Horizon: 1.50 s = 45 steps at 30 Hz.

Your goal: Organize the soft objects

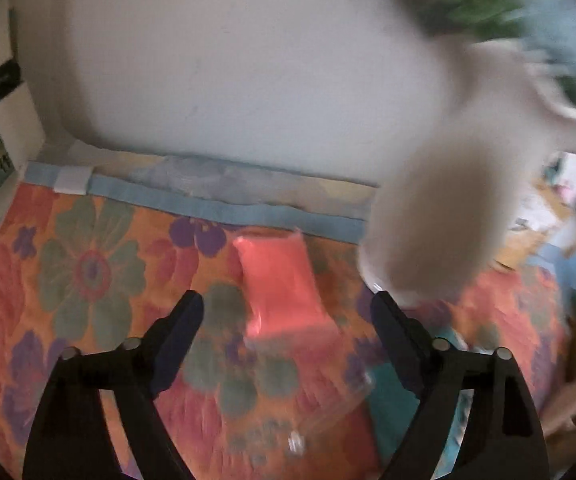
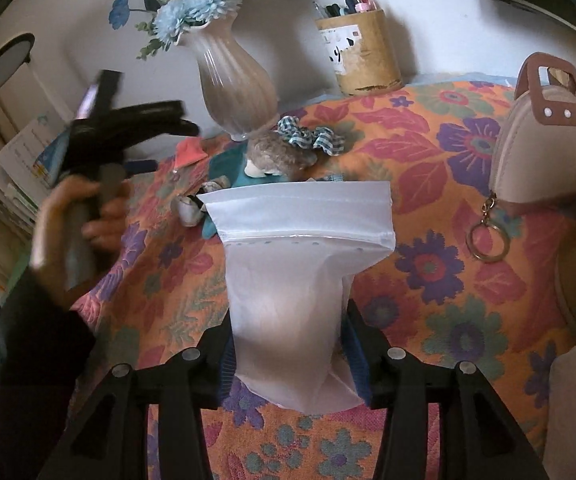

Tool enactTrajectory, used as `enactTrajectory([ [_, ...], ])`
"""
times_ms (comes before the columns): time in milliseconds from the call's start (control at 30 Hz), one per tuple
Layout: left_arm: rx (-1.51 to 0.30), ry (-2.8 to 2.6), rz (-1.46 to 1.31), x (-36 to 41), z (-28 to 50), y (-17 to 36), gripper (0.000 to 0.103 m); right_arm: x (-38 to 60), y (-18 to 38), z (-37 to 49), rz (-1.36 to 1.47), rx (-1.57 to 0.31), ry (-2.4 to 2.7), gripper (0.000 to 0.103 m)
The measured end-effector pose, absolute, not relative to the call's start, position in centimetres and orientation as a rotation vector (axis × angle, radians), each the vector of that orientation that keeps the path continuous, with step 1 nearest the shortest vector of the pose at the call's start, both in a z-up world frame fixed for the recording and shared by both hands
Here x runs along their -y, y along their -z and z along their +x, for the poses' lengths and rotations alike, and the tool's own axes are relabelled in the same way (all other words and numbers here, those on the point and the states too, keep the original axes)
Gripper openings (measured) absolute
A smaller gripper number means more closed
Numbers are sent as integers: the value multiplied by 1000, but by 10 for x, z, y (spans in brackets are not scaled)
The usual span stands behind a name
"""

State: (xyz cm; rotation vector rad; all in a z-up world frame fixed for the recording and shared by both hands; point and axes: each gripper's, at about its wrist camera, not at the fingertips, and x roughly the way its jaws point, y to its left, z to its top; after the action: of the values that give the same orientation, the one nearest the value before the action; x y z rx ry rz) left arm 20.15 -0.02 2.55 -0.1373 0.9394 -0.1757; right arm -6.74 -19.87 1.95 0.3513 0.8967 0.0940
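Observation:
My right gripper [image 2: 288, 328] is shut on a white zip bag [image 2: 300, 248] and holds it upright above the floral tablecloth [image 2: 448, 184]. My left gripper [image 1: 288, 312] is open and empty, hovering over a pink packet in a clear bag [image 1: 279, 280] that lies on the tablecloth [image 1: 87, 264]. In the right wrist view the left gripper [image 2: 135, 120] is at the left, held by a hand, and the pink packet [image 2: 189, 152] lies just beyond it. A plush toy with a checked bow [image 2: 288, 148] lies on a teal cloth [image 2: 227, 168] by the vase.
A ribbed vase of flowers [image 2: 235, 88] stands at the back, blurred in the left wrist view [image 1: 448, 220]. A pen holder [image 2: 364, 56] stands behind. A beige purse with key ring [image 2: 544, 152] sits at the right. Papers [image 2: 19, 172] are stacked at the left.

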Motion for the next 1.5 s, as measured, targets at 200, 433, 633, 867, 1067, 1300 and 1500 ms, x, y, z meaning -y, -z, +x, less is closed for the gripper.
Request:
enactTrajectory([
  [200, -930, 117, -49, 13, 214, -11, 36, 197, -20, -67, 337, -897, -93, 47],
  [433, -890, 202, -112, -12, 145, -40, 34, 195, -20, -69, 320, -892, -87, 47],
  [633, -845, 287, -134, -33, 36, -52, 34, 192, -20, -74, 326, -903, -143, 64],
  [867, -828, 331, -102, -34, -34, -38, 34, 181, -18, -72, 273, -923, -128, 73],
  [1067, -807, 343, -80, -32, -55, -25, 34, 190, -18, -69, 382, -918, -115, 77],
  [1300, -774, 350, -59, -29, -62, -25, 34, 178, -32, -88, 292, -852, -77, 47],
  [1500, -777, 400, -86, -26, -77, -31, 34, 174, -34, -134, 324, -846, -128, 47],
])
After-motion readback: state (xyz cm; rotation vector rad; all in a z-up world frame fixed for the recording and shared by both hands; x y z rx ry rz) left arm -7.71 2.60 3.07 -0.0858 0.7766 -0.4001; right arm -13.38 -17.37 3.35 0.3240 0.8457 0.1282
